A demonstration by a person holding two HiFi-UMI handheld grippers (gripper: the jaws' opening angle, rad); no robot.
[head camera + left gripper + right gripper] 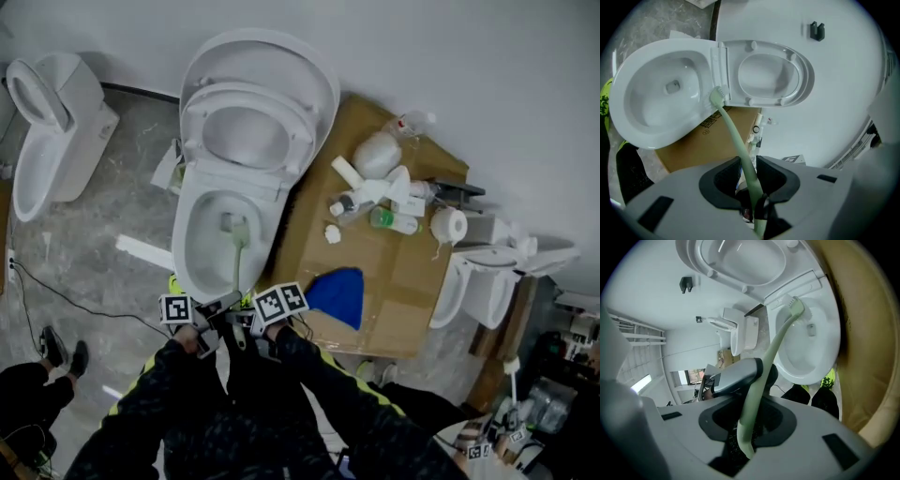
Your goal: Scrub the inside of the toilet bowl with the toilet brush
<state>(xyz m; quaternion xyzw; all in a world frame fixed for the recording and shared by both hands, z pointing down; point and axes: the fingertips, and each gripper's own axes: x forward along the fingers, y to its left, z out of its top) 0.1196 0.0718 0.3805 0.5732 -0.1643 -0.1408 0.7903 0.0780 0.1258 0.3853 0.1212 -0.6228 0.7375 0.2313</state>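
Inside the toilet bowl (199, 264) sits the toilet brush (239, 236) head.

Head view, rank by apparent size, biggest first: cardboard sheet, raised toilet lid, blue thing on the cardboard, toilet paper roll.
1. cardboard sheet
2. raised toilet lid
3. blue thing
4. toilet paper roll
The lid stands up toward the camera, which may inflate it a little, but no two look close enough to swap.
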